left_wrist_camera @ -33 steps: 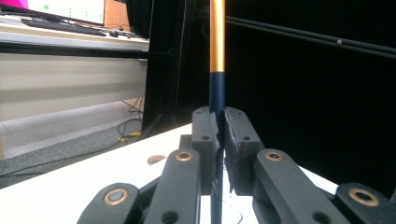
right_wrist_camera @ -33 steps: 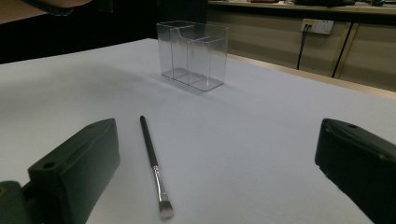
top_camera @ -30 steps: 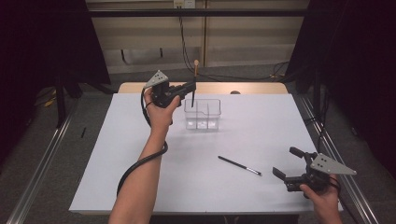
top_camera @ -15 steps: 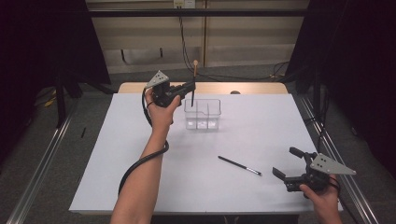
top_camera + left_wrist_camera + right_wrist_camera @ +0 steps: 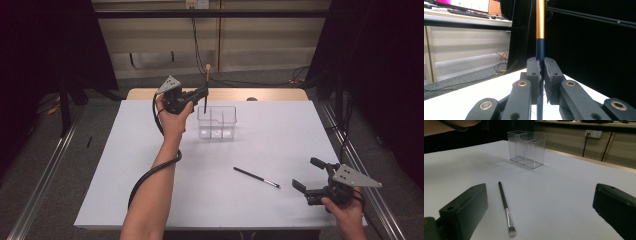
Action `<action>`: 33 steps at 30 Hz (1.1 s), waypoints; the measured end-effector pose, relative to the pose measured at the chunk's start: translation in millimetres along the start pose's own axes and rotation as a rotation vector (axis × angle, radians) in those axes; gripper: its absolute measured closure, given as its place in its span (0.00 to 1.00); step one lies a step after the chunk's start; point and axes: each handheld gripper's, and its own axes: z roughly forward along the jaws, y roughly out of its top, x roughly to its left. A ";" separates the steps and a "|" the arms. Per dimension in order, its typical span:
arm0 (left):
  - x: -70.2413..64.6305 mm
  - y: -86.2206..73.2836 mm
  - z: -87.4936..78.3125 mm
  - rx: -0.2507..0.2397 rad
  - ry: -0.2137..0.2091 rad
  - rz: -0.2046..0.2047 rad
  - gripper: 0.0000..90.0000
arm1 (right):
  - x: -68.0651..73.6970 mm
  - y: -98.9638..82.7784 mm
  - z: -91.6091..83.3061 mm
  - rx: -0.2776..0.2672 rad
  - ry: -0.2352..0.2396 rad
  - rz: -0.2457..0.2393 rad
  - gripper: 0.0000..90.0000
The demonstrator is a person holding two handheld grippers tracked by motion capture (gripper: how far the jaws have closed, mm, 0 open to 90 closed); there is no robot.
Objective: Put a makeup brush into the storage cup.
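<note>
Upright, gold-and-navy brush [image 5: 540,37], perhaps makeup, between left gripper's [image 5: 202,95] closed jaws; right gripper's [image 5: 311,175] jaws wide, empty.

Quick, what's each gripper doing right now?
Left gripper: shut on an upright brush, above the clear organizer.
Right gripper: open, holding nothing, near the second brush.

Wall socket [image 5: 593,134], dangling black cables [image 5: 197,45]
</note>
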 end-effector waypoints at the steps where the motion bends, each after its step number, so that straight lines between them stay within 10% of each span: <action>1: 0.3 -0.7 0.5 -0.006 0.002 -0.006 0.93 | 0.1 0.0 0.0 0.000 0.000 0.000 0.00; 33: 3.7 -14.7 10.6 0.025 0.043 -0.005 0.93 | -0.5 0.0 -0.6 -0.009 -0.003 0.006 0.00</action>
